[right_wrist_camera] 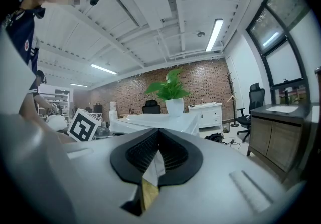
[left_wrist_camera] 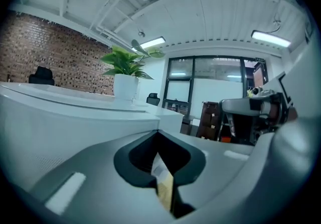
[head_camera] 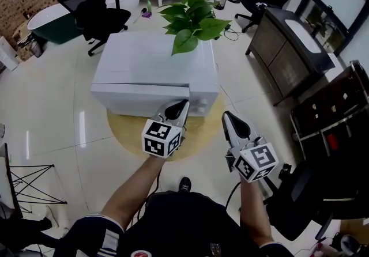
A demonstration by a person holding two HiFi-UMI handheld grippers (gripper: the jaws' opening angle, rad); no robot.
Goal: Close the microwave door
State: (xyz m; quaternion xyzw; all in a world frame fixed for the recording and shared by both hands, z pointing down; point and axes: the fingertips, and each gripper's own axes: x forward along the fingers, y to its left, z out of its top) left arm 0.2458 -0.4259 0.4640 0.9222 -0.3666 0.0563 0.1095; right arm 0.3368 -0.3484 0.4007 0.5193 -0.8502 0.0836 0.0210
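**Position.** The microwave (head_camera: 147, 60) stands on a round table (head_camera: 203, 135) with its front face toward the operator. The door (head_camera: 138, 102) lies close against the body. A seam runs along the top front edge, and no view shows whether the latch is engaged. A plant (head_camera: 193, 19) stands on the right rear of the microwave top.

**Grippers.** The left gripper (head_camera: 182, 105) has its jaws pressed together with nothing between them. Its tip is at the right part of the door, touching it or just short of it; contact cannot be confirmed. The right gripper (head_camera: 228, 117) also has its jaws pressed together and is empty. It is held off the right front corner, apart from the microwave.

**Probable faults and causes.**

1. Door not latched. Cause: a push that stops too early or is too light. The door then rests ajar while looking shut from above.
2. Microwave slides back. Cause: a hard push on a unit that nothing braces. The table is little wider than the unit, so the margin at the far edge is small.
3. Plant tips or shifts. Cause: a jolt when the door strikes the body, or fault 2.
4. Tip skids. Cause: a narrow closed tip pushing off-square against a smooth face. It is likely to run toward the right edge and lose the push.
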